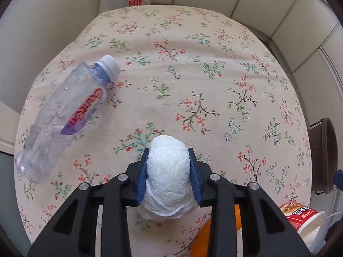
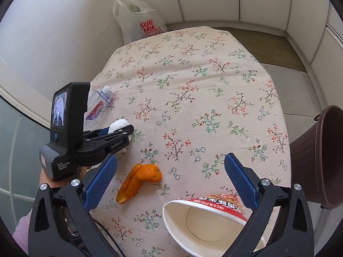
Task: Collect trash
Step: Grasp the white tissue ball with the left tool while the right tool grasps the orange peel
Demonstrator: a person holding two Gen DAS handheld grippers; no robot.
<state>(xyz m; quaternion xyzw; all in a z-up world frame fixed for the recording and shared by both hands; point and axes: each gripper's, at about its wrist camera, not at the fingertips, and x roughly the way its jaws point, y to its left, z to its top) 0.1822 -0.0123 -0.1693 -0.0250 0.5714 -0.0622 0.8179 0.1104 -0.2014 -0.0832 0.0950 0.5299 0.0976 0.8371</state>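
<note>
Crumpled tissue near table's left edge, pinched between left gripper pads. Right gripper wide open, empty. Next: lift, carry to brown bin.

Counted around the flower-print tablecloth: one clear plastic bottle lying near its left edge; one crumpled white tissue wad just in from that bottle; one piece of orange peel toward its near edge; one paper noodle cup tipped on its side at the near right corner; one white plastic bag beyond its far left corner; one brown bin off its right edge. Six kinds, one of each.
</note>
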